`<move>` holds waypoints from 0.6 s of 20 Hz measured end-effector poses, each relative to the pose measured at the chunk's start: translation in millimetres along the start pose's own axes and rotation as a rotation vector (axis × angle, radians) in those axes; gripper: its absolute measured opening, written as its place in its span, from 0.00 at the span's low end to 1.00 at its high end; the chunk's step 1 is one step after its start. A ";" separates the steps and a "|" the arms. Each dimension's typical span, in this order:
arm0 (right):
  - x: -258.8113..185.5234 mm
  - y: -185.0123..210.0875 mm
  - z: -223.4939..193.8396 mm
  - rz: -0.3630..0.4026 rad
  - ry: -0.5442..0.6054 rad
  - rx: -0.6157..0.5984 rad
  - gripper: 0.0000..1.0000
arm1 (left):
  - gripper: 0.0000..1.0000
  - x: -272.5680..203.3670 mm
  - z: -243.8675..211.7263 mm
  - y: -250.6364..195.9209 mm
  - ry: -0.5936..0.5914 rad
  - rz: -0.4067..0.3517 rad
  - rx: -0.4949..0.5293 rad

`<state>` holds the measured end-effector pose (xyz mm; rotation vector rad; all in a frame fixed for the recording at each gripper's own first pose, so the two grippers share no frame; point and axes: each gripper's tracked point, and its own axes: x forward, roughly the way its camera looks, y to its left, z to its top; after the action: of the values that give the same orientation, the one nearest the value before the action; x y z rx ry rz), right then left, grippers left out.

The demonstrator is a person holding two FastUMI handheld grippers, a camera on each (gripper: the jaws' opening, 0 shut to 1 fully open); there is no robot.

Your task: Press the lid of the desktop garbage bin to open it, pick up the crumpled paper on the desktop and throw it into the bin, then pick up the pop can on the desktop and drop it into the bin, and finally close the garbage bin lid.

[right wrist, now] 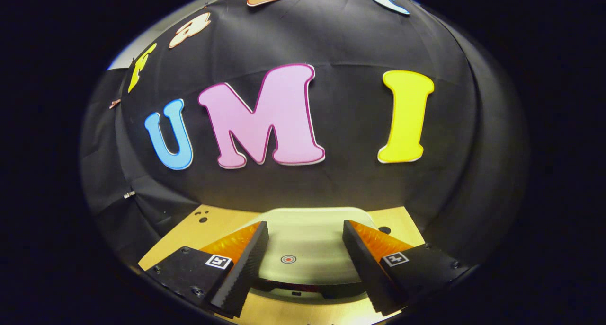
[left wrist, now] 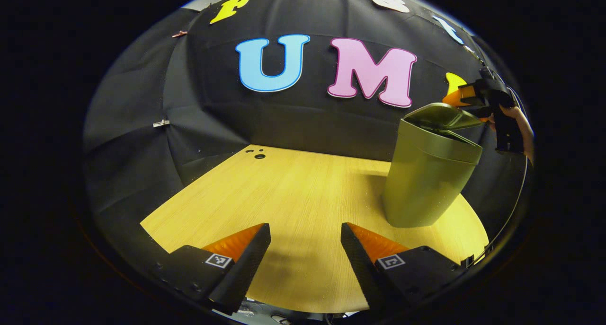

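Note:
An olive-green desktop bin [left wrist: 426, 183] stands on the wooden table [left wrist: 293, 192], to the right in the left gripper view. Its lid [left wrist: 442, 117] is tilted, with a dark gap under its near edge. My right gripper [left wrist: 461, 102], held by a hand [left wrist: 523, 126], hovers right at the lid's far side. In the right gripper view the pale lid [right wrist: 307, 235] with a small red ring mark [right wrist: 288, 259] lies just below my right gripper [right wrist: 305, 242], which is open. A dark slit shows under the lid's near edge. My left gripper [left wrist: 305, 242] is open over bare table.
Black cloth walls close in the table at the back and both sides. A few small dark holes [left wrist: 259, 155] sit at the table's far left corner. Open tabletop stretches left of the bin.

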<state>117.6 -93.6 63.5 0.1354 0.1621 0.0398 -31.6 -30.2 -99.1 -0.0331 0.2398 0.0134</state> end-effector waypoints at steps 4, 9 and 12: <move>-1.9 -2.4 -24.6 0.000 0.020 -0.010 0.99 | 0.96 -6.7 0.9 -8.8 0.001 -0.006 0.032; -4.6 -2.7 -35.9 0.002 -0.010 -0.100 0.99 | 0.96 -5.0 -1.6 -20.3 0.012 -0.024 0.055; -6.9 -3.0 -41.2 -0.003 -0.014 -0.096 1.00 | 0.96 1.5 0.2 -32.1 0.018 -0.033 0.070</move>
<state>104.2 -91.5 24.0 0.0396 0.1458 0.0432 -29.5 -62.3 -98.3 0.0324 0.2572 -0.0277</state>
